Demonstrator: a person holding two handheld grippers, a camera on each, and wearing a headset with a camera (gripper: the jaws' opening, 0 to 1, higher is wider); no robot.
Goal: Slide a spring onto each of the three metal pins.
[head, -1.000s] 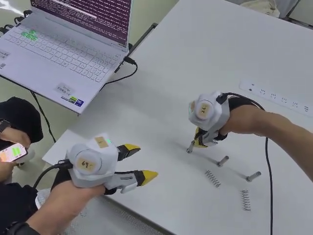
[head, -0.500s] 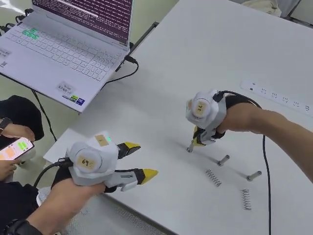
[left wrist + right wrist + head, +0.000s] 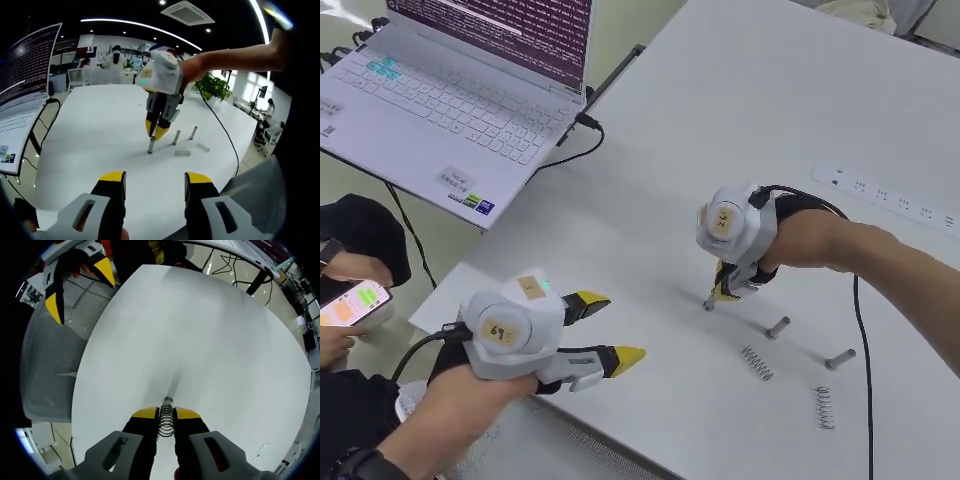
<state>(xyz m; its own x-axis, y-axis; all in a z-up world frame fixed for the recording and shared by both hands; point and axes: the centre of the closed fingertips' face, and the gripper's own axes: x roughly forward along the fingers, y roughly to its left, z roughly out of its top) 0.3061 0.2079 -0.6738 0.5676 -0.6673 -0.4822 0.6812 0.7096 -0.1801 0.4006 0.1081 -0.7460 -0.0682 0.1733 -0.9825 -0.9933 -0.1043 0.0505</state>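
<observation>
Right gripper (image 3: 723, 293): clamped on a spring (image 3: 166, 422), frame centre, spring's end meeting the top of a pin (image 3: 709, 301)
Left gripper (image 3: 612, 326): jaws apart, holding nothing, lower left
Other pins (image 3: 777, 327): two, lower right on the table (image 3: 740, 130)
Loose springs (image 3: 754, 363): two, lying near them

On left tool (image 3: 612, 326), round sticker (image 3: 500, 335) reads 69.

You're working in an open-plan office: a big white table (image 3: 740, 110) carries a laptop (image 3: 470, 90) with a screen full of text at far left and a power strip (image 3: 890, 200) at right. Beyond it are strip lights (image 3: 140, 27), a ceiling vent (image 3: 189, 12), a plant (image 3: 216, 86) and people (image 3: 116, 56) far off.
</observation>
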